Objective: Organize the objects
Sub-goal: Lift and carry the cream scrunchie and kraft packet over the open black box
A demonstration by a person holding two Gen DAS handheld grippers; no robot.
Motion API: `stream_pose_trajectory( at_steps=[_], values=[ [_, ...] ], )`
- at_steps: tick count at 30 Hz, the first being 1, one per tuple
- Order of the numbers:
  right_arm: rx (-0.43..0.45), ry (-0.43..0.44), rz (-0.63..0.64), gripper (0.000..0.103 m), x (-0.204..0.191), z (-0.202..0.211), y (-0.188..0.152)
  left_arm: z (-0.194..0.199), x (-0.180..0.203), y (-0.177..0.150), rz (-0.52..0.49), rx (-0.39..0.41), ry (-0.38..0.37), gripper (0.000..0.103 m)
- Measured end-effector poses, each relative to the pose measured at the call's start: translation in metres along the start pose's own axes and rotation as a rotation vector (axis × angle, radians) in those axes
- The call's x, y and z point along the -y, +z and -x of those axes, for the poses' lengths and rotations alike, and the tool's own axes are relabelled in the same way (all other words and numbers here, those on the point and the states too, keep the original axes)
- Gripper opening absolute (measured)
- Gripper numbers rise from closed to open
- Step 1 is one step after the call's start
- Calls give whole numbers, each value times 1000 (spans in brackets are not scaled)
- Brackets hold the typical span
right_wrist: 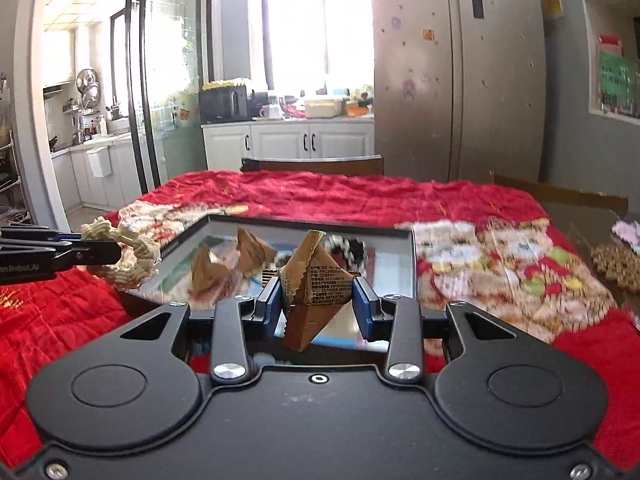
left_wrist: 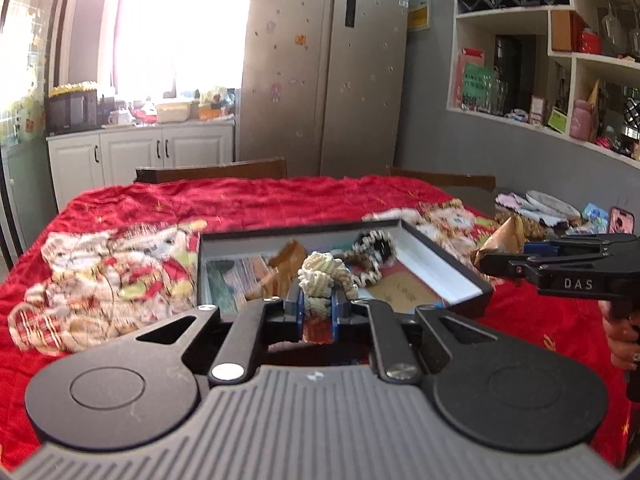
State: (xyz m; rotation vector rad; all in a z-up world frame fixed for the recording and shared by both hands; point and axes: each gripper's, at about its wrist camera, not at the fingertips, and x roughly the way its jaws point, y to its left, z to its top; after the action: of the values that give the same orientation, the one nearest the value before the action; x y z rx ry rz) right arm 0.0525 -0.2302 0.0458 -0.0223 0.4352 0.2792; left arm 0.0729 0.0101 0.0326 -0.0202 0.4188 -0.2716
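Note:
My left gripper [left_wrist: 319,308] is shut on a cream knotted rope piece [left_wrist: 323,280] and holds it over the near edge of the open dark box [left_wrist: 452,268]. It also shows in the right wrist view [right_wrist: 120,254] at the box's left corner. My right gripper [right_wrist: 318,302] is shut on a brown pyramid-shaped paper packet [right_wrist: 316,284] above the near side of the box [right_wrist: 400,233]. In the left wrist view the packet [left_wrist: 502,240] hangs beside the box's right edge. Inside lie two brown packets [right_wrist: 252,252] and a black-and-white scrunchie [right_wrist: 348,248].
The table is covered by a red patterned cloth [right_wrist: 340,196]. A beaded mat [right_wrist: 618,264], cloths and a phone [left_wrist: 622,220] lie at the far right. Wooden chair backs [left_wrist: 212,170] stand behind the table. A fridge and cabinets stand beyond.

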Motion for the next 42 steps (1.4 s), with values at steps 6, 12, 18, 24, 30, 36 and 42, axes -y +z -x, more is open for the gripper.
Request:
stream_pose_trajectory(
  at_steps=[6, 12, 18, 24, 30, 36, 42],
  values=[
    [25, 27, -4, 36, -6, -12, 26, -10, -8, 25, -4, 33, 32, 15],
    [32, 40, 25, 36, -18, -37, 47, -37, -18, 45, 0, 31, 81, 15],
    [11, 30, 18, 36, -26, -70, 59, -66, -31, 54, 39, 13, 110, 15],
    [-22, 10, 28, 36, -30, -107, 60, -95, -41, 55, 74, -11, 138, 15],
    [-45, 12, 8, 36, -25, -138, 53, -121, -51, 52, 111, -44, 144, 15],
    [-70, 10, 6, 36, -22, -157, 45, -141, -55, 42, 127, -86, 145, 15],
    [-98, 10, 16, 36, -20, -172, 36, -155, -58, 33, 134, -114, 154, 15]
  ],
)
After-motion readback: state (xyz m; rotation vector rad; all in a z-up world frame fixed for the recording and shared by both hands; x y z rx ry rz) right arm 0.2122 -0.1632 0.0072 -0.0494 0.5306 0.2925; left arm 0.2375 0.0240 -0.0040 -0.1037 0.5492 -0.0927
